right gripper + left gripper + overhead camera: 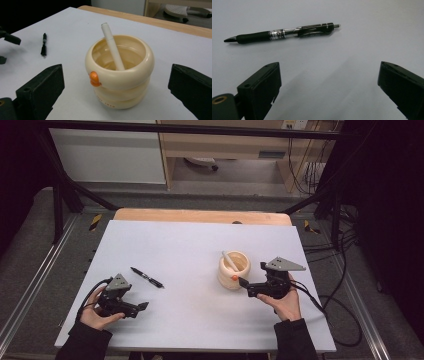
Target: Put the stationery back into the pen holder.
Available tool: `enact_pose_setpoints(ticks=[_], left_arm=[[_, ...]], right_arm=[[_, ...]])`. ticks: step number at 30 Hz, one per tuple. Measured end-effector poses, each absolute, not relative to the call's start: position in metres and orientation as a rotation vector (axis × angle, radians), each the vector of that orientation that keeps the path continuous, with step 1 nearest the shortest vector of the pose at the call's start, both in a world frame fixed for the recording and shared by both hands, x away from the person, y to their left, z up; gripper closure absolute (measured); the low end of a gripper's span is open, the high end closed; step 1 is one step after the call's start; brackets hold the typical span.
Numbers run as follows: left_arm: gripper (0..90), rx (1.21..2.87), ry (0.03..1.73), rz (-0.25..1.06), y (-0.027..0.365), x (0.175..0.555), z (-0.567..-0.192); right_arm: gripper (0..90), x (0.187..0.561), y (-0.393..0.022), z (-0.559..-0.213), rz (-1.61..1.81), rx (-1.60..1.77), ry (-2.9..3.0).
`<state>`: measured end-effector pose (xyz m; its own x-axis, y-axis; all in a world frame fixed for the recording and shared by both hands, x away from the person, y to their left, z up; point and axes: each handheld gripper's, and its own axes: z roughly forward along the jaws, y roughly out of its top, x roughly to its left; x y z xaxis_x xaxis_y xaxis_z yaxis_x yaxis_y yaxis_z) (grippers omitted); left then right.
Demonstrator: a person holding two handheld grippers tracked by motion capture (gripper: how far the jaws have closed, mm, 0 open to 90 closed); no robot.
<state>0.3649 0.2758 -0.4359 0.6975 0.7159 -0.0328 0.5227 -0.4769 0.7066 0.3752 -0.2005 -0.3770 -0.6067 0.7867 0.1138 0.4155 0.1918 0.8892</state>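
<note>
Right gripper view gives us our right gripper [116, 93] nearest, matte black jaws spread wide, gripping nothing. Between and just beyond them stands one glossy cream cup [119, 72], ringed in rounded bulges with an orange knob, holding one smooth white pen [112, 46] that leans on its rim. Farther off lies one black pen [280, 33], rubber-gripped, before our left gripper [329, 90], equally wide and empty, on the matte white table [190, 315].

The black pen [282, 33] has tiny writing on its clear middle part, but it is too small to read. The cream cup [119, 72] has small orange letters low on its side, at about 6 o'clock. They are upside down and too blurry to read.
</note>
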Motion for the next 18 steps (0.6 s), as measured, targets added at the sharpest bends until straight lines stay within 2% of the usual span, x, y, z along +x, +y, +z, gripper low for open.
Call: enact_pose_setpoints(ticks=[7, 18], left_arm=[[4.7, 2.184, 0.945, 0.352, 0.277, 0.365, -0.435], [4.7, 2.172, 0.951, 0.365, 0.283, 0.363, -0.435]], right_arm=[[0.6, 0.363, -0.202, -0.384, 1.364, 1.098, 2.166], [1.9, 0.349, -0.179, -0.387, 1.349, 1.043, 2.267]])
